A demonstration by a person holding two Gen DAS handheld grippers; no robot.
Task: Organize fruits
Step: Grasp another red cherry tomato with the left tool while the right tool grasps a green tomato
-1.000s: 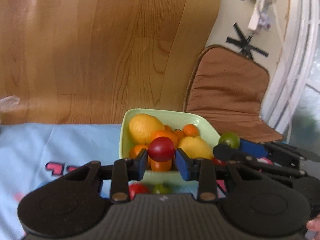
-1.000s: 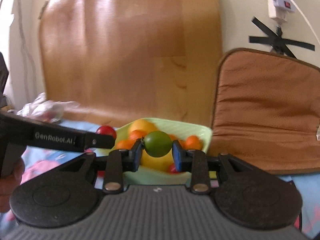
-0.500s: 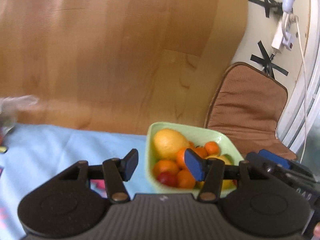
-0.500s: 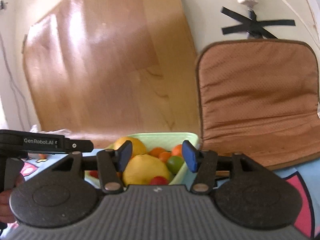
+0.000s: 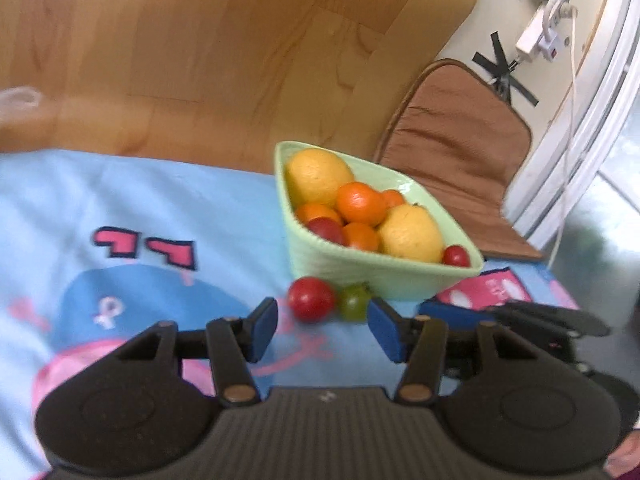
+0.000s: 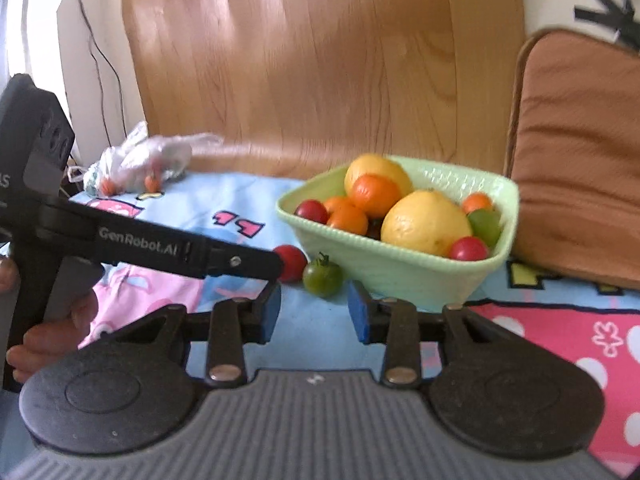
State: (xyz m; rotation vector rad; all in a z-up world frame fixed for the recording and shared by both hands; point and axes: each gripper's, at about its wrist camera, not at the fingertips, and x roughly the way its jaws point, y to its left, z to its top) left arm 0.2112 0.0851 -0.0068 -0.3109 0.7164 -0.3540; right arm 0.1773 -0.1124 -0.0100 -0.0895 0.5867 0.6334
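Note:
A pale green bowl (image 5: 384, 276) (image 6: 404, 276) holds lemons, oranges and small tomatoes. In front of it, on the blue cartoon cloth (image 5: 160, 208), lie a red tomato (image 5: 311, 299) (image 6: 294, 260) and a green tomato (image 5: 354, 302) (image 6: 322, 276), side by side. My left gripper (image 5: 323, 330) (image 6: 276, 266) sits low just short of them, its jaws closing with nothing between the pads. My right gripper (image 6: 314, 316) (image 5: 452, 314) faces the green tomato from the other side. Its jaws are closing too, with nothing between them.
A wooden board (image 6: 320, 60) stands behind the cloth, and a brown cushion (image 6: 580, 152) leans at the right. A crumpled plastic bag (image 6: 140, 164) lies at the far left. A hand (image 6: 52, 332) holds the left gripper's handle.
A second ago my left gripper held a red tomato and my right a green one above the bowl. Both let go and dropped down to the cloth in front of the bowl.

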